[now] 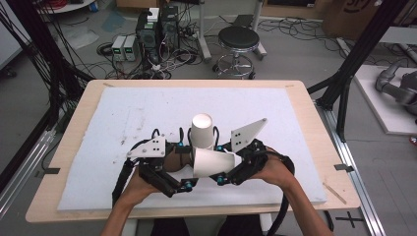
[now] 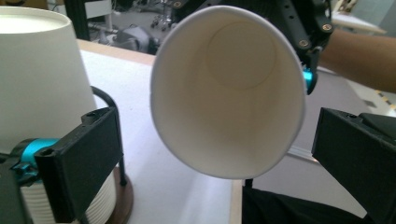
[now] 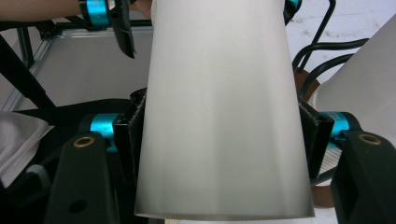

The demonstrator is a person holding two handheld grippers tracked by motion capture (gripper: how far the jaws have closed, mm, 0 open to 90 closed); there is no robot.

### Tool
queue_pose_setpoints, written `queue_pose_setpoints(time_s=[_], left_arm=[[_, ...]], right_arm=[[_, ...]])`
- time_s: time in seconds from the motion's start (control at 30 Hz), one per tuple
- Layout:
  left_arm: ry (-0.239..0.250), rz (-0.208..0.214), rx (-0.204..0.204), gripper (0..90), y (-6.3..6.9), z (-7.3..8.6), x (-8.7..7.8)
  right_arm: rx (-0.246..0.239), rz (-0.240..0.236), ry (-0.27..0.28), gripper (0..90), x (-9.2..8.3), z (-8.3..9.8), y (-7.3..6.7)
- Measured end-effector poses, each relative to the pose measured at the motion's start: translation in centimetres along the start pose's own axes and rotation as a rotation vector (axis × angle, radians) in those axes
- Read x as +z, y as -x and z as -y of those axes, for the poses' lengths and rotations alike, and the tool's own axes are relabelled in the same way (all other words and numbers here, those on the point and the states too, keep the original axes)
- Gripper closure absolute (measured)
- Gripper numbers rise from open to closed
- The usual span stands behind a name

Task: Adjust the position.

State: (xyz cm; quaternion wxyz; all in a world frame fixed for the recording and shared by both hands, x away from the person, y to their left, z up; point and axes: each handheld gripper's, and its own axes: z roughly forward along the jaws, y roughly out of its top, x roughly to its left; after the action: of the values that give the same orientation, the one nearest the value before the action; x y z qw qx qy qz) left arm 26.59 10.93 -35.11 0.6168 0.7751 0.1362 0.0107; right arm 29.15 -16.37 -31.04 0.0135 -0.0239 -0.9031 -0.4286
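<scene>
A white paper cup (image 1: 212, 162) lies on its side in the air over the table's front middle. My right gripper (image 1: 222, 163) is shut on it, and in the right gripper view the pads (image 3: 132, 135) press both sides of the cup (image 3: 224, 107). Its open mouth (image 2: 229, 93) faces my left gripper (image 1: 184, 164), whose jaws stand wide open on either side of the rim without touching it. Just behind, a stack of upside-down white cups (image 1: 202, 130) stands in a wire holder.
The wire holder has a brown round base (image 2: 122, 205) on the white foam mat (image 1: 123, 113) that covers the wooden table (image 1: 314, 128). Beyond the far edge are a black stool (image 1: 238, 42), computer boxes (image 1: 157, 29) and floor cables. Black frame posts stand at both sides.
</scene>
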Motion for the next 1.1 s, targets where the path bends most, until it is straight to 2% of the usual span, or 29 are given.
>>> queue_pose_setpoints(time_s=[0.17,0.4,0.7,0.87,1.1], left_arm=[[0.029,0.011,-0.007,1.7,-0.1,0.6,0.3],[0.109,0.050,-0.045,1.7,-0.2,1.3,0.8],[0.186,0.067,-0.082,1.7,-0.3,1.6,1.2],[0.188,0.069,-0.097,1.7,-0.4,1.8,1.4],[0.175,0.070,-0.092,1.7,-0.4,1.8,1.7]], right_arm=[[0.008,-0.001,0.019,34.7,-0.1,0.2,-0.1],[0.011,0.000,0.051,34.6,-0.3,0.3,-0.1],[0.019,-0.005,0.074,34.7,-0.1,0.6,-0.1],[0.015,-0.010,0.078,34.7,-0.1,0.6,-0.2],[0.013,-0.016,0.086,34.7,0.0,0.7,-0.2]])
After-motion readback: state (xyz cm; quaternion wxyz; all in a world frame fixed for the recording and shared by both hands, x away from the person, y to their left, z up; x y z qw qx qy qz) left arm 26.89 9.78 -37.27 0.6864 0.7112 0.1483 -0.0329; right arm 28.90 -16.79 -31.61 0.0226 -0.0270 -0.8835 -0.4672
